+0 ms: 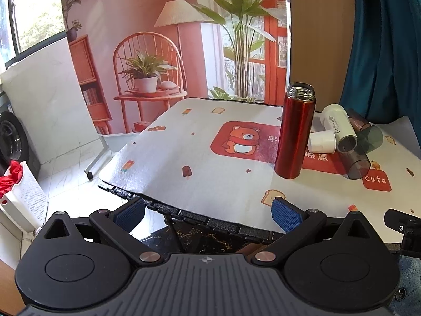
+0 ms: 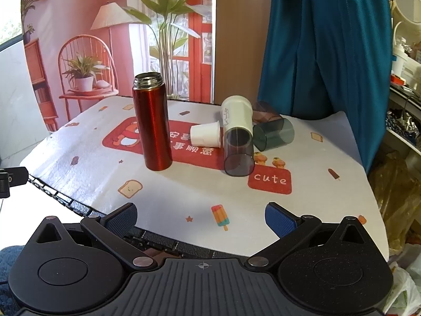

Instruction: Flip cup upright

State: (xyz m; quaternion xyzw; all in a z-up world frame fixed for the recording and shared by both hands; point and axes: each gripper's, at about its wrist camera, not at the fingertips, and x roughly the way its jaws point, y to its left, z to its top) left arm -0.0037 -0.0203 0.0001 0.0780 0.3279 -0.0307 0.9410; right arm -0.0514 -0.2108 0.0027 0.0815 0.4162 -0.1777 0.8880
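Observation:
A red metal flask [image 1: 296, 131] [image 2: 152, 123] stands upright without a lid on the bear-print table cover. To its right several cups lie on their sides in a cluster: a small white paper cup [image 1: 322, 141] [image 2: 206, 133], a white-and-clear tumbler [image 1: 342, 131] [image 2: 238, 137], a dark green cup [image 1: 372, 138] [image 2: 273, 134] and a brown one [image 2: 264, 112] behind. My left gripper [image 1: 209, 214] is open and empty at the table's near left edge. My right gripper [image 2: 201, 220] is open and empty over the near edge, well short of the cups.
The table cover [image 2: 171, 192] ends close in front of both grippers. A teal curtain [image 2: 323, 42] hangs behind the cups. A white bin with red cloth [image 1: 18, 192] stands on the floor at left. Cluttered shelves [image 2: 405, 84] and bags are at right.

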